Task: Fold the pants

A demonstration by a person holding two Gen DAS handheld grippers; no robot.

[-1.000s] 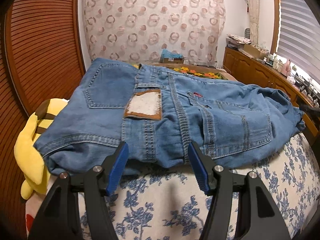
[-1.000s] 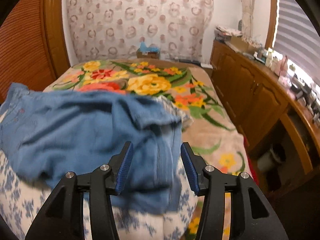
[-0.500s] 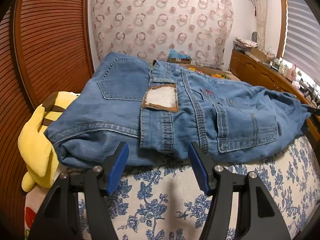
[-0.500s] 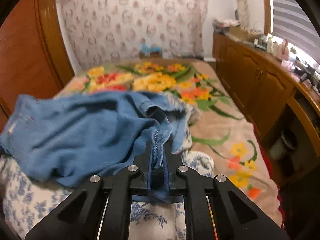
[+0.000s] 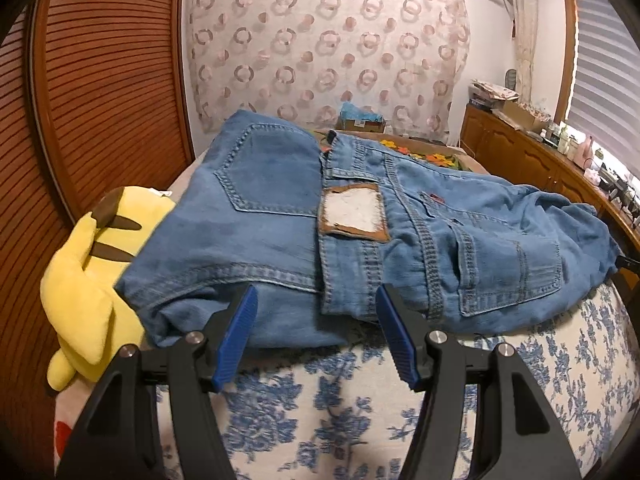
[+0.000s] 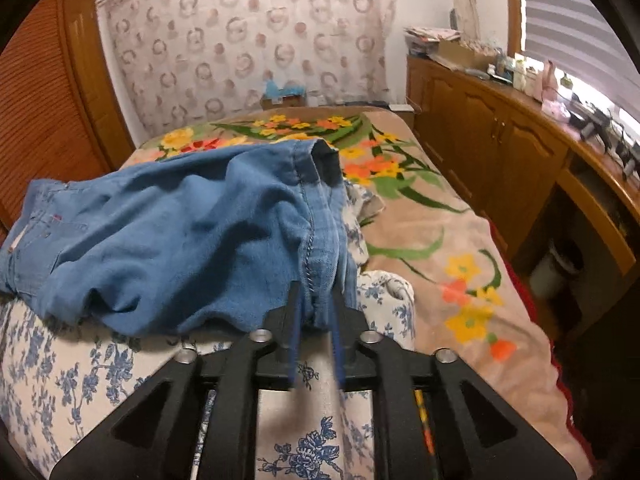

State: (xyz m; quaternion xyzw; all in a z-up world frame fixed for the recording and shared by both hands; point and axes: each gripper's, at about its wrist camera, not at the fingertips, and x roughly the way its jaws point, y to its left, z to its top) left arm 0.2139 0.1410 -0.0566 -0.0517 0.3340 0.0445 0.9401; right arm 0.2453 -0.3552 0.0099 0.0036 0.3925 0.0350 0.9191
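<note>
Blue jeans lie folded across the bed, back pockets and a worn leather patch facing up. My left gripper is open just in front of the near edge of the jeans and touches nothing. In the right wrist view the leg end of the jeans is bunched up, and a stitched fold of its hem runs between the blue pads of my right gripper. Those jaws stand narrowly apart and are opening, with the denim still between them.
A yellow plush toy lies against the slatted wooden wall, left of the jeans. A blue-flowered sheet covers the near bed and a bright flowered blanket the far part. Wooden cabinets run along the right.
My right gripper closed tight on the hem fold, then parted a little around it. The left gripper stayed open and shifted sideways, so more of the plush toy shows.
</note>
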